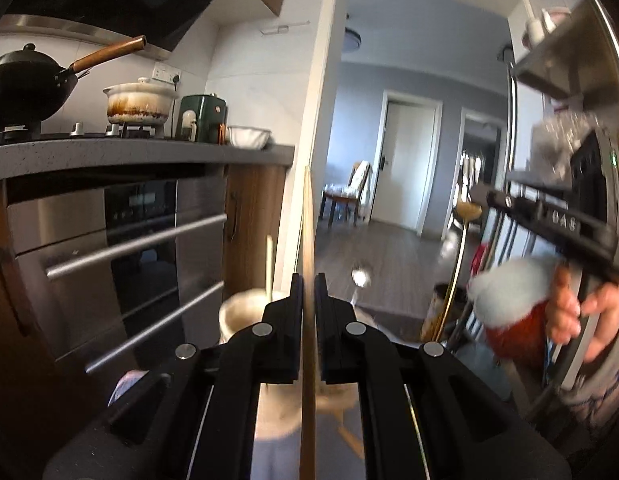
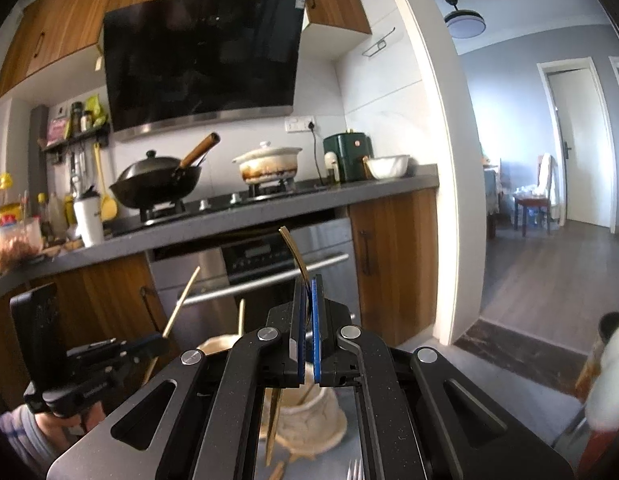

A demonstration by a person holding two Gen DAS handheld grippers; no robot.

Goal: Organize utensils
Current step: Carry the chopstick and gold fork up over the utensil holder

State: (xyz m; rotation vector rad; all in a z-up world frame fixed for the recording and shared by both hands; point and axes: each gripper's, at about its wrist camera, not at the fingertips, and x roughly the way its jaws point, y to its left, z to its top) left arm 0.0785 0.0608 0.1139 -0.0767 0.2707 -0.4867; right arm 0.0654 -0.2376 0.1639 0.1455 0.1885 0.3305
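My left gripper (image 1: 308,280) is shut on a long wooden chopstick (image 1: 308,220) that stands upright between its pads. A cream ceramic holder (image 1: 245,312) with another chopstick (image 1: 270,264) in it sits just below and left of it. My right gripper (image 2: 308,284) is shut on a gold spoon (image 2: 295,252), held above the same cream holder (image 2: 309,416). The left gripper also shows in the right wrist view (image 2: 149,344) with its chopstick (image 2: 181,304). The right gripper and gold spoon (image 1: 459,256) show at the right of the left wrist view.
A grey counter (image 2: 269,208) carries a black wok (image 2: 157,180), a white pot (image 2: 269,164), a green appliance (image 2: 345,156) and a white bowl (image 2: 389,166). A steel oven (image 2: 269,264) sits below. A doorway opens right onto a wooden floor (image 2: 549,280). A fork (image 2: 355,470) lies on the surface below.
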